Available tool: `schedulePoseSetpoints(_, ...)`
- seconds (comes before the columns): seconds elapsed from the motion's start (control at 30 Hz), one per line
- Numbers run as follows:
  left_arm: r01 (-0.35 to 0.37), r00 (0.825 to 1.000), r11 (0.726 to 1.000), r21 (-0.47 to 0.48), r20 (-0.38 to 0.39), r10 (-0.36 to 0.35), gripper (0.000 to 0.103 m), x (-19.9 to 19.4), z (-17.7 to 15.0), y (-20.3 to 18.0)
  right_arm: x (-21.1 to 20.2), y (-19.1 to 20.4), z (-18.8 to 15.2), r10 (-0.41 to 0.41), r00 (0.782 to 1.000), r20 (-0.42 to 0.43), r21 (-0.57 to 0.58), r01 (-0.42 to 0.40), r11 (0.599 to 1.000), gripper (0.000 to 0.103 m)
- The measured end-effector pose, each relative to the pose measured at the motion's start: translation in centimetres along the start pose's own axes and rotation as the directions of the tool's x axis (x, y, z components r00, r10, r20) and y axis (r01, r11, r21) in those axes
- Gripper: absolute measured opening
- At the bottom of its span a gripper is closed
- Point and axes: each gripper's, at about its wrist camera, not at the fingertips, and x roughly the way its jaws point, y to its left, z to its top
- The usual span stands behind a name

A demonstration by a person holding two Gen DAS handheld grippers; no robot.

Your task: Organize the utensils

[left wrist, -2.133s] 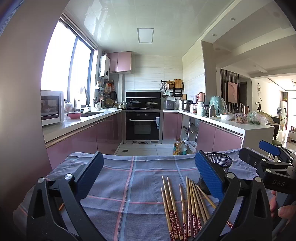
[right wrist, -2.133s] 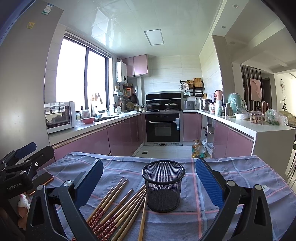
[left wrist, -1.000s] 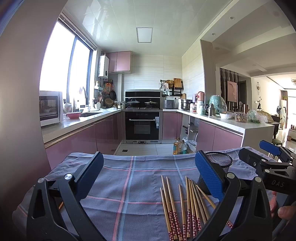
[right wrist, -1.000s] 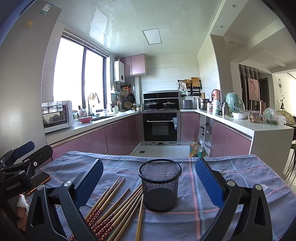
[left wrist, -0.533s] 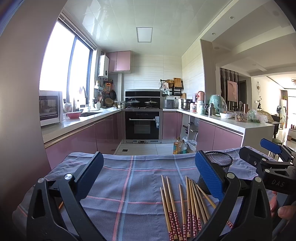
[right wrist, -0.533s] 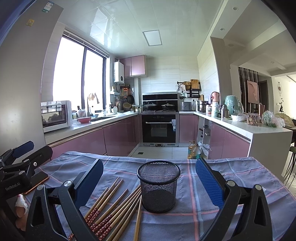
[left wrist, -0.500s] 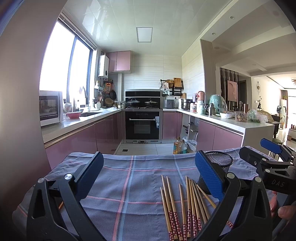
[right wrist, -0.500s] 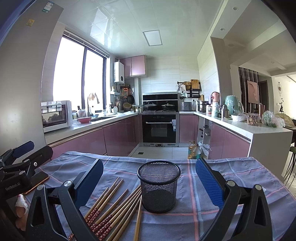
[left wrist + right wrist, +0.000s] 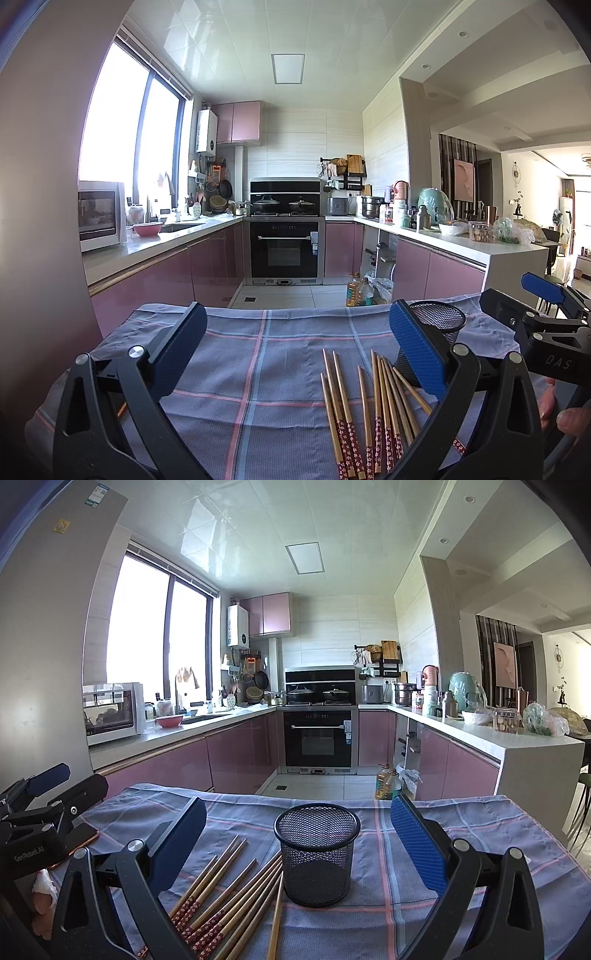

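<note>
With both tools hovering over the checked tablecloth [image 9: 461,834], nothing is getting gripped yet. Table is taking up the near field, kitchen counters sitting well behind it.

Left gripper [image 9: 295,354]: jaws spread wide, holding nothing, pointing at bare cloth left of the pile. Right gripper [image 9: 295,845]: jaws also spread wide and empty, framing the black mesh cup [image 9: 317,853], pads well clear of its wall.

Mesh cup is standing upright on the cloth and looking empty, though the mesh is making the inside hard to read.

Chopsticks [image 9: 229,897] are lying flat in a loose fan just left of the cup, plain tips reaching toward its base, red patterned ends toward the camera. Some are overlapping or touching each other. In the left wrist view the same chopsticks [image 9: 369,406] are sitting right of centre, near that tool's right pad.

Risks I'm seeing:
- Sticks being bunched, a pinch is likely grabbing two or dragging neighbours off.
- Thin round sticks on soft cloth: pads could be snagging fabric or rolling the stick away.
- Cup is light-looking; a stick hitting the rim at an angle is probably tipping it.
</note>
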Motion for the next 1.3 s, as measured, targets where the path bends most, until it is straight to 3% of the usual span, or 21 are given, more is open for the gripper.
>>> schedulePoseSetpoints(0.7, 0.007, 1.0, 1.0, 0.002, -0.021, -0.007, 0.097, 0.7, -0.6, -0.3, 0.0, -0.6, 0.1, 0.028, 0.999, -0.022, 0.017, -0.027, 0.999, 0.097)
schedulePoseSetpoints(0.93, 0.053, 0.993, 0.998, 0.021, -0.108, -0.05, 0.097, 2.3, -1.0, 0.1, 1.1, -0.5, -0.4, 0.059, 0.994, -0.095, 0.013, -0.058, 0.998, 0.097)
schedulePoseSetpoints(1.03, 0.066, 0.981, 0.996, 0.055, -0.184, -0.055, 0.097, 3.9, -2.0, 0.0, 2.2, -0.4, -1.2, 0.081, 0.982, -0.173, 0.005, -0.082, 0.997, 0.097)
schedulePoseSetpoints(1.13, 0.103, 0.956, 0.992, 0.069, -0.282, -0.08, 0.095, 5.9, -3.2, 0.2, 4.0, -0.4, -2.5, 0.11, 0.95, -0.291, 0.013, -0.111, 0.994, 0.093)
schedulePoseSetpoints(1.23, 0.136, 0.922, 0.988, 0.079, -0.376, -0.097, 0.085, 7.9, -4.7, 0.3, 5.9, -0.1, -4.2, 0.124, 0.904, -0.41, 0.012, -0.131, 0.991, 0.08)
schedulePoseSetpoints(1.3, 0.164, 0.893, 0.985, 0.062, -0.434, -0.121, 0.075, 9.2, -5.8, 0.6, 6.9, 0.2, -5.3, 0.14, 0.872, -0.468, 0.02, -0.149, 0.989, 0.065)
